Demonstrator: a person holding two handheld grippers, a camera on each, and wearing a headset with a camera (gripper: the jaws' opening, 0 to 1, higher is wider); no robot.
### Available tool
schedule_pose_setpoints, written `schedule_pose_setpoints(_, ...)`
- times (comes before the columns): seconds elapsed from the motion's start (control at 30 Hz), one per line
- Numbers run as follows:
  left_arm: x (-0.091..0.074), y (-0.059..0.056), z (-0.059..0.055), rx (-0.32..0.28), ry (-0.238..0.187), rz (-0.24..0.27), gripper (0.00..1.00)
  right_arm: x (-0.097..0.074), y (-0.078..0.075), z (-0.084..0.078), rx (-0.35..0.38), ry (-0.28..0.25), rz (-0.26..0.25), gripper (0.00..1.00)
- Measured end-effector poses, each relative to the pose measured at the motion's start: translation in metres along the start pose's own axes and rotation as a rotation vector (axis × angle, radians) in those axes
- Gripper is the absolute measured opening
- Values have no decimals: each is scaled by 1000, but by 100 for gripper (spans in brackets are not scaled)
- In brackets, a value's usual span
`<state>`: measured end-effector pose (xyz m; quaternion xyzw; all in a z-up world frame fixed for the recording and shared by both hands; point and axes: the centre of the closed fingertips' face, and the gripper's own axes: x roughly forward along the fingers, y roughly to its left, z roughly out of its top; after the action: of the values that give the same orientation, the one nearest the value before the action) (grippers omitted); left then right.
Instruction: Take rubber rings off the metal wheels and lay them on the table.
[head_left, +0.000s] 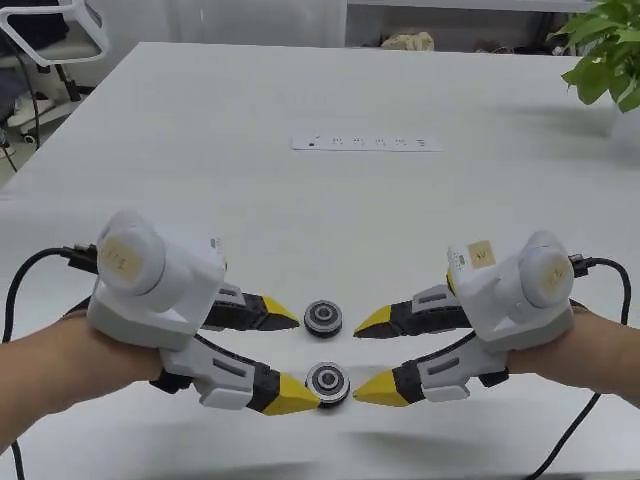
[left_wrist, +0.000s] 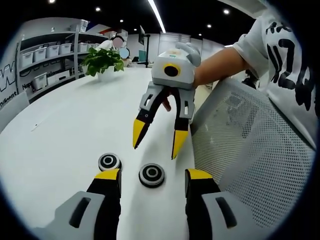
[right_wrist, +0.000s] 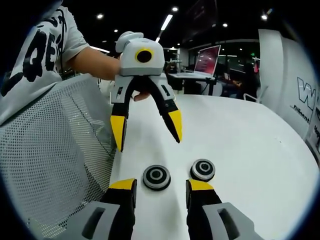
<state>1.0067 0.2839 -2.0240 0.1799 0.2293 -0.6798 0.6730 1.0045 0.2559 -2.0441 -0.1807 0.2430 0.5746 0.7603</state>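
Ring (right_wrist: 146, 178) of dark rubber in place round the near wheel (head_left: 328, 381); another round the far wheel (head_left: 323, 317). Both wheels flat on the table (head_left: 300, 200), just apart, close to its near edge at mid width. Left gripper (head_left: 308, 360) wide open, holding nothing; near wheel between its yellow tips in the left gripper view, far wheel just ahead of the far tip. Right gripper (head_left: 355, 363) opposite, as wide, empty too, tips facing the left's across the wheels. No contact with either wheel, judging by the gripper views. Step in hand, seemingly: the approach to the first wheel, with no ring laid down yet. Next move likely calls for pinning that wheel with one gripper, hooking the ring's edge with a tip of the other, and peeling outward without sliding the wheel off the edge.
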Motion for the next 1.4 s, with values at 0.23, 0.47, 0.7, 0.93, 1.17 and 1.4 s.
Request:
schedule_pose_setpoints(0.23,9,-1,-5,8,20,-24,40,3,-3,-5,14,1,7,36)
schedule_pose_setpoints(0.47,19,-1,-10,15,38,-46,36,6,-4,-11,34,8,8,36)
schedule_pose_setpoints(0.7,23,-2,-14,15,46,-60,30,7,-3,-15,47,9,13,36)
schedule_pose_setpoints(0.93,28,-2,-13,13,43,-65,23,7,-1,-17,54,13,16,36)
schedule_pose_setpoints(1.17,34,-3,-18,15,50,-59,16,9,0,-20,59,17,21,36)
schedule_pose_setpoints(1.4,33,-3,-18,65,49,-34,11,9,0,-20,59,20,21,36)
